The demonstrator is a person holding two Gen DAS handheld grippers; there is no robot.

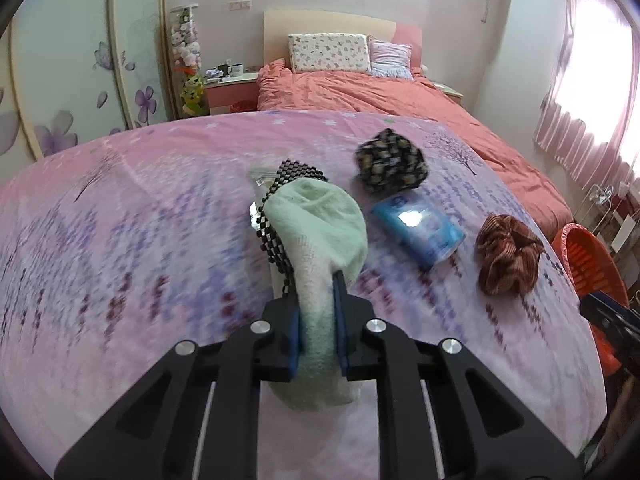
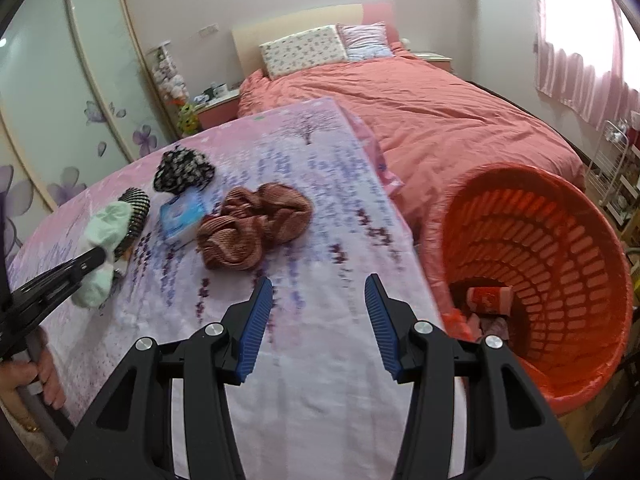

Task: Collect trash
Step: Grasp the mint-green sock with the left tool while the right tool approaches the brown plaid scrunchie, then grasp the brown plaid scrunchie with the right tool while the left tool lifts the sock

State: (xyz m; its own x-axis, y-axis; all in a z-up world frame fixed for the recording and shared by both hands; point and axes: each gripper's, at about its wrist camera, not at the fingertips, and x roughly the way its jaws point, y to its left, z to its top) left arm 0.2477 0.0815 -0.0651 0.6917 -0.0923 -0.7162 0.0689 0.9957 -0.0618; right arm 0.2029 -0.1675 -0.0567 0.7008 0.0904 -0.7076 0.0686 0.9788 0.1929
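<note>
My left gripper (image 1: 318, 304) is shut on a pale green towel (image 1: 320, 232) that hangs between its blue pads, with a black-and-white checkered cloth (image 1: 282, 220) caught against it; both also show in the right wrist view, the towel (image 2: 106, 228) at left. A blue packet (image 1: 416, 226), a dark floral cloth (image 1: 390, 166) and a rust striped cloth (image 1: 508, 254) lie on the pink floral sheet (image 1: 140, 220). My right gripper (image 2: 318, 308) is open and empty above the sheet (image 2: 320, 208), just left of the orange basket (image 2: 540, 240), near the rust cloth (image 2: 254, 228).
The orange basket stands off the sheet's right edge with red trash (image 2: 490, 300) at its bottom. A salmon bed (image 2: 440, 120) with pillows lies behind. A wardrobe (image 2: 60, 100) stands at left and a wire rack (image 2: 616, 168) at far right.
</note>
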